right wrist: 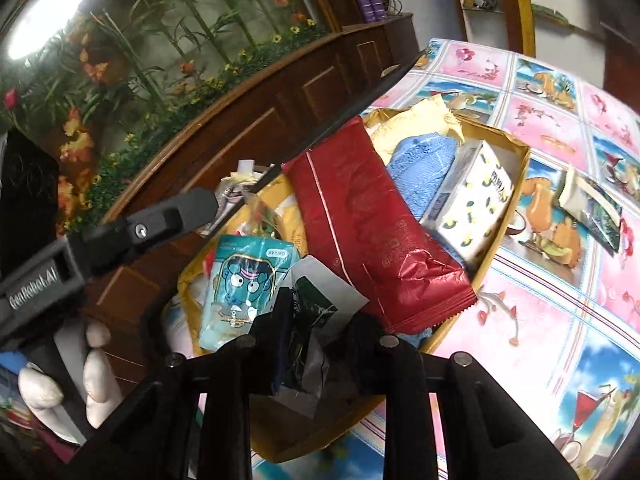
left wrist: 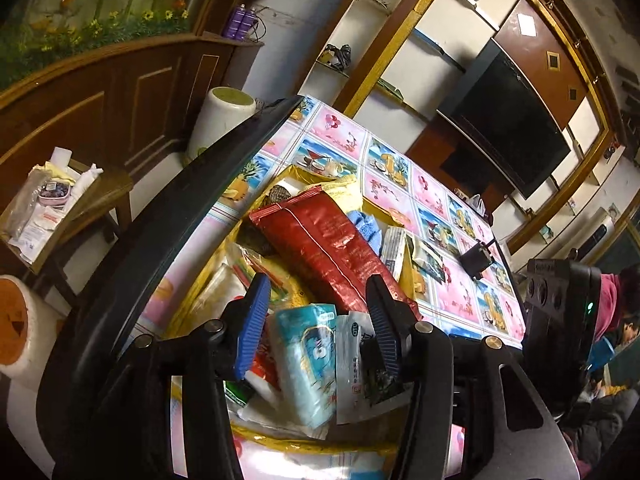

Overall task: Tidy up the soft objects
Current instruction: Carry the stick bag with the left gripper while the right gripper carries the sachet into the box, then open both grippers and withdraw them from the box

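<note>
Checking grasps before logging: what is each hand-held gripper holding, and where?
Right hand-held gripper pinches the white-and-dark-green foil sachet at its near end. Left hand-held gripper holds nothing.

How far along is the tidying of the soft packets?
Mostly done: the gold box already holds the red packet, blue cloth and tissue packs. The right gripper holds a dark sachet over it. One sachet remains on the table.

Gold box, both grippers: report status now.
Left gripper open above teal tissue pack, gripping nothing. Right gripper pinching white-and-green sachet over gold box. Red packet lies across the pile.
</note>
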The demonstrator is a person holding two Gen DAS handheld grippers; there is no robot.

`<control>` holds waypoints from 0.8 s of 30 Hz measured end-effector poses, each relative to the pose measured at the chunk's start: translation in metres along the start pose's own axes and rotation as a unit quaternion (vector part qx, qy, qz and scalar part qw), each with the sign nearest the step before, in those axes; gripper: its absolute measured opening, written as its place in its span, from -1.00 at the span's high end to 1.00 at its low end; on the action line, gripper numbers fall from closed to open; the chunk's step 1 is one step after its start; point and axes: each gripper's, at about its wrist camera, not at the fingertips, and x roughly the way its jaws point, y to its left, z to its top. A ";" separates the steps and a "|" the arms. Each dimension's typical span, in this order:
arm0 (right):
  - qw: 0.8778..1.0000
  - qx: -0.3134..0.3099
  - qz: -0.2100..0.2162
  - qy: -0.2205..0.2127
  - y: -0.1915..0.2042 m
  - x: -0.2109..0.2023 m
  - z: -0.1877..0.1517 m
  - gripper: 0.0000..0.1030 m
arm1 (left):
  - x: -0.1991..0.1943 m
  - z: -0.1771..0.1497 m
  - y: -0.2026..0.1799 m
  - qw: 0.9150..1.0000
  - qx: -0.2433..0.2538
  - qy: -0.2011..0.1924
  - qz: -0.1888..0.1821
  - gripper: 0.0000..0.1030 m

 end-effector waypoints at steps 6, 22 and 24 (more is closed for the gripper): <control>0.997 0.024 0.036 -0.057 -0.015 -0.035 -0.009 -0.25 | -0.010 -0.010 -0.022 0.999 0.028 -0.023 0.032 0.03; 0.984 0.019 -0.066 -0.162 -0.038 -0.097 -0.060 -0.50 | -0.050 -0.071 -0.097 0.969 0.084 -0.170 0.161 -1.00; 0.984 0.024 -0.066 -0.162 -0.044 -0.102 -0.068 -0.50 | -0.045 -0.074 -0.104 0.968 0.084 -0.165 0.169 -1.00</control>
